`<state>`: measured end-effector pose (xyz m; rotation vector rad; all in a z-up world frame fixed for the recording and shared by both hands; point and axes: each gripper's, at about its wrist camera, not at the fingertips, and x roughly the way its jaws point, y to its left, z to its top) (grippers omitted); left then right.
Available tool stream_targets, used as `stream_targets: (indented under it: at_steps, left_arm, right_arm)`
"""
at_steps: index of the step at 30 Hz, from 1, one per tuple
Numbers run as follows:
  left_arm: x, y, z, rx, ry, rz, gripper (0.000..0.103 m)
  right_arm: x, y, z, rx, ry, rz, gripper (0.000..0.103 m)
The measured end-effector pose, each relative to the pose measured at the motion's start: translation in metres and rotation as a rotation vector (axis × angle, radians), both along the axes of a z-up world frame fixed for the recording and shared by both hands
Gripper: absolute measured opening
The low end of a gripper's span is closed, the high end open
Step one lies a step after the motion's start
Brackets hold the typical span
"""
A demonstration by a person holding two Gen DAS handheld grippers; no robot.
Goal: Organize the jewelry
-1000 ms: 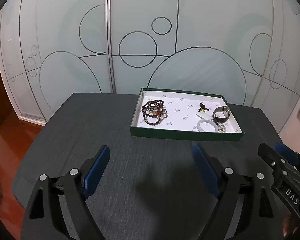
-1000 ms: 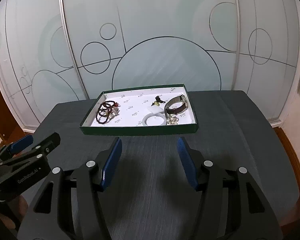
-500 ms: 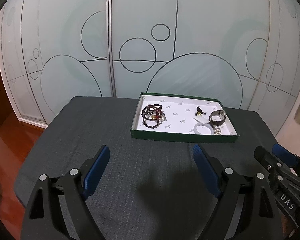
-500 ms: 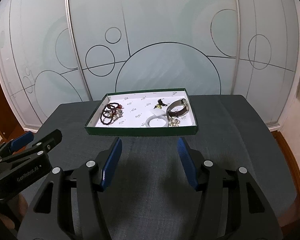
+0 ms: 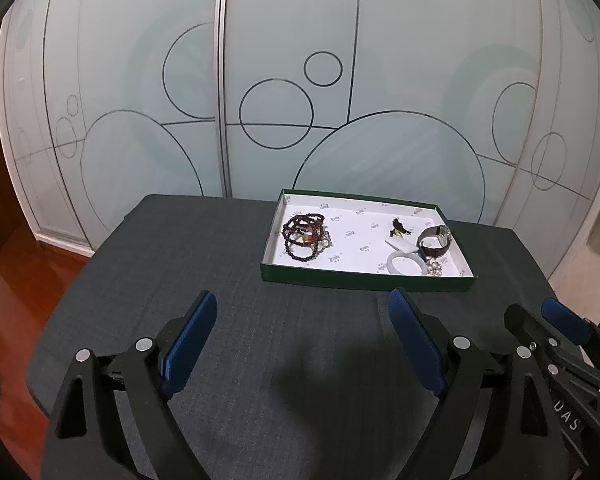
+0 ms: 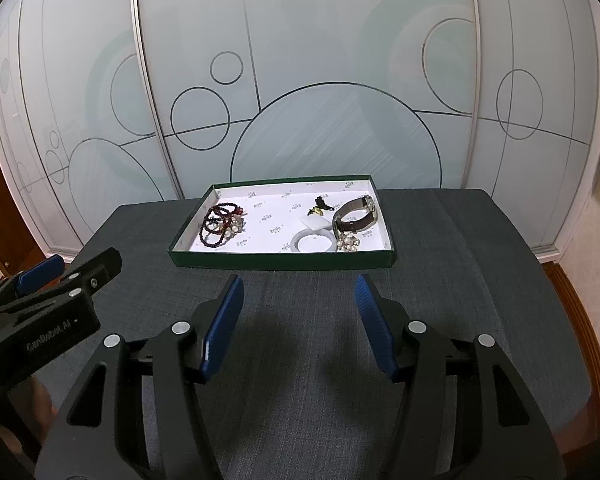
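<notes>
Two pairs of tongs are hovering low over the dark counter [image 6: 460,280], short of the green tray [image 6: 284,261], the left tongs [image 5: 302,312] and the right tongs [image 6: 299,294] both gaping wide and holding nothing. All the jewelry in view is lying inside the tray: dark beaded bracelets [image 6: 220,222] are bunching at its left end, while a brown-strapped watch [image 6: 356,216], a pale bangle [image 6: 312,241], a small pearl cluster [image 6: 349,242] and a tiny dark trinket [image 6: 320,206] are crowding its right end. Nothing is sitting on the counter outside the tray. That layout is fitting either jewelry already gathered in the tray or pieces waiting to be sorted within it, so the step in hand is staying unclear.
</notes>
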<state>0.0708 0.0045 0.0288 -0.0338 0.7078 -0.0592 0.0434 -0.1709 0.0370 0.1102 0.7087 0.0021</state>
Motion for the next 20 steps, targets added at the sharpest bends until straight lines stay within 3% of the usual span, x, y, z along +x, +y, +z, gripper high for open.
stream_targets:
  at_steps: [4, 8, 14, 20]
  left_arm:
    - [0.002, 0.004, -0.003, -0.025, 0.010, -0.004, 0.087]
    - [0.001, 0.004, -0.003, 0.020, -0.032, 0.017, 0.087]
    - [0.012, 0.007, -0.013, 0.034, 0.004, 0.024, 0.087]
    - [0.049, 0.032, -0.045, 0.037, 0.099, 0.108, 0.087]
  right_arm:
    - [0.000, -0.001, -0.002, -0.001, 0.006, -0.001, 0.058]
    - [0.002, -0.002, -0.006, -0.001, 0.013, -0.002, 0.058]
    - [0.007, -0.009, -0.014, 0.002, 0.028, -0.011, 0.060]
    - [0.024, -0.039, -0.033, -0.032, 0.047, -0.087, 0.085]
